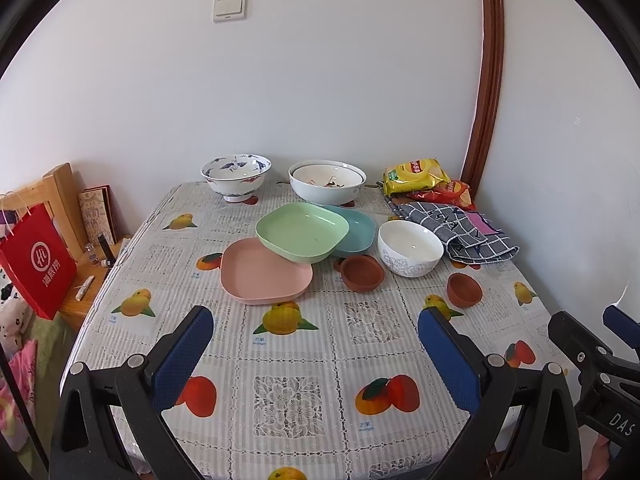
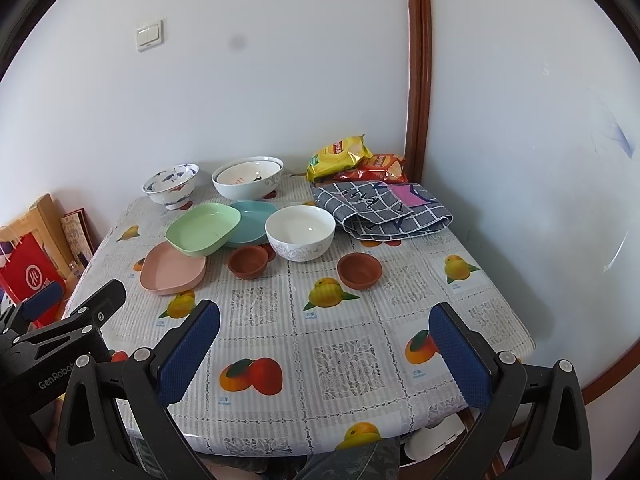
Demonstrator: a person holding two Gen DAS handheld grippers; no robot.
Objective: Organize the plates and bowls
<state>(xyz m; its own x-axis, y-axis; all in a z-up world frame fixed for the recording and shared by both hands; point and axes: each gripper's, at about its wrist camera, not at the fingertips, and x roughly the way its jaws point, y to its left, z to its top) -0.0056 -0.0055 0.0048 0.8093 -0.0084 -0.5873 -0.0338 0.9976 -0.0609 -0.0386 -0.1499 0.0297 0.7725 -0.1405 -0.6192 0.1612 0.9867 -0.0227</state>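
Three shallow square plastic plates heaped mid-table: mint-green plate (image 1: pixel 302 232) on top, tilted, overlapping the salmon-pink plate (image 1: pixel 266 272) nearer the camera and the teal plate (image 1: pixel 356 230) behind it. Just right of the green plate, a plain white ceramic bowl with a grey scroll pattern (image 1: pixel 410 248). In front of that bowl, a small terracotta dish (image 1: pixel 362 273), apparently with another tucked behind it; a matching terracotta dish (image 1: pixel 464 289) further right, apart from the rest. Behind the green plate, against the wall, a blue-and-white footed porcelain bowl (image 1: pixel 236 176) and a pale nested pair of large bowls (image 1: pixel 327 182).

Left gripper (image 1: pixel 316 354) low over the near edge of the fruit-print tablecloth (image 1: pixel 304 396), blue pads spread wide, nothing between them. Right gripper (image 2: pixel 324 354) likewise spread wide and empty, well short of the dishes.

Nothing sorted yet, by the look of it. Probably best to begin with the green plate, since it rides on the other two: approach level, pinch the raised near rim, lift straight up before shifting, so as not to drag the pink plate. Then stack by like shape, plates together, terracotta dishes together.

Beyond the dishes, right of the green plate: a folded grey checked cloth (image 1: pixel 460 228) and yellow and red crisp packets (image 1: pixel 424 180). Far left, off the table, a red paper bag (image 1: pixel 38 266).
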